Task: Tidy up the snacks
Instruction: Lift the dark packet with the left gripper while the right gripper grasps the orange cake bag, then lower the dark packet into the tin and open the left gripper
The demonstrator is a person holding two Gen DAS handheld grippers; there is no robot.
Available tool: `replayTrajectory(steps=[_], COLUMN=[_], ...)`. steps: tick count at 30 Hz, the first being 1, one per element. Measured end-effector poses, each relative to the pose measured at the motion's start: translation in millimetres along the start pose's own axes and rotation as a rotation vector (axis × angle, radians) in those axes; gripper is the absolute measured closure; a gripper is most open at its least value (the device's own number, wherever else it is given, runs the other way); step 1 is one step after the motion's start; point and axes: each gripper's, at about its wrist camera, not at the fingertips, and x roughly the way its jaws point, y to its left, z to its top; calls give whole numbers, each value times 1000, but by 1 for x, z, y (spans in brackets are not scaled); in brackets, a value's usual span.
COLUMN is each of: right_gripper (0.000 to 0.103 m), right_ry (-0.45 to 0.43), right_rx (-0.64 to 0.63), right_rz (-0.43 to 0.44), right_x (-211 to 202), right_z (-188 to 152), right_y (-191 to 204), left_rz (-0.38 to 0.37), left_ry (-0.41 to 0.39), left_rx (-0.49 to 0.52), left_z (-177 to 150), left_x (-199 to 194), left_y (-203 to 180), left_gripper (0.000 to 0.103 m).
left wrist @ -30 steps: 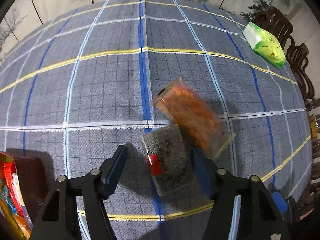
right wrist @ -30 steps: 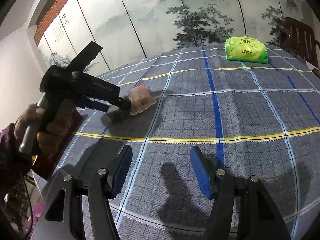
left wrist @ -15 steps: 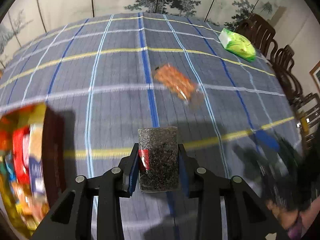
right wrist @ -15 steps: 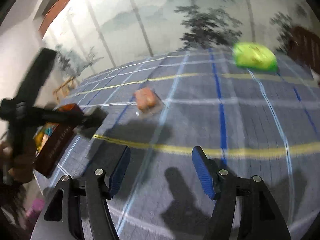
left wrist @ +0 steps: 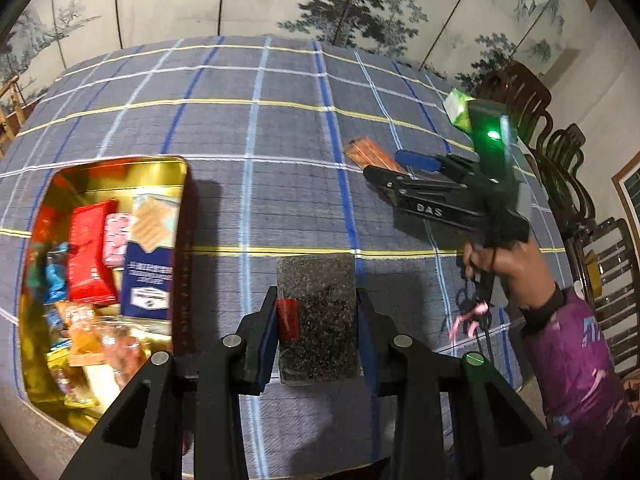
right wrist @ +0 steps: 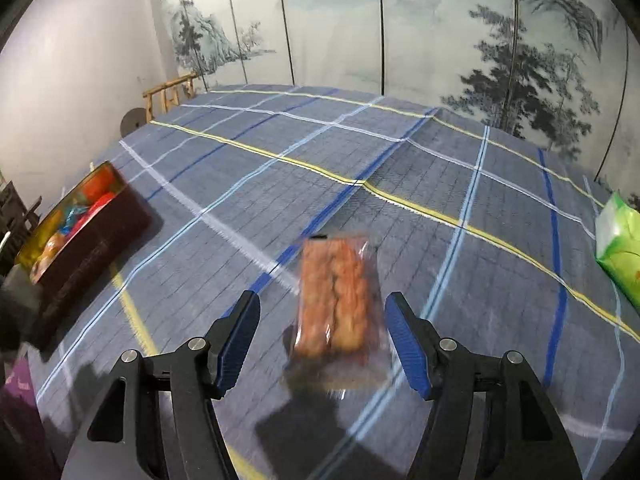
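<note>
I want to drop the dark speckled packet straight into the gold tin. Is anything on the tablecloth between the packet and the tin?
Nothing visible does. The left gripper holds the dark speckled packet just right of the gold tin, with only bare tablecloth between. The tin already holds several snacks.

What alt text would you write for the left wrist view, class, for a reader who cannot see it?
The left tongs grip a dark speckled snack packet above a plaid tablecloth. To their left sits a gold tin full of snacks; to the right, the right tongs reach an orange snack packet.
</note>
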Motion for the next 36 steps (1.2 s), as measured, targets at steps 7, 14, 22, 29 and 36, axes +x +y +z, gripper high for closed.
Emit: replayTrajectory(steps=[7,14,22,29,36], right_gripper=[65,65,65,65,65], right_ry=[81,-73,-124,-110,-96], right_rx=[23,96,274,325,334], right_rz=[-55,-25,1,-44,-82], right_x=[14,-53,-79,-70,-63], right_z=[8,-30,-78,-85,-86], right_y=[6,59,94,92,93], left_rz=[23,86,151,157,176], left_ry=[-37,-82,-123,-121,-132], left_rx=[-42,-134,-167,-172,-112], left_z=[-5,-22,-51,-63,-50], left_x=[-26,-63,-90,-94,-86], left_y=[28,82,124,144,148], left_gripper=[72,72,72,72,72])
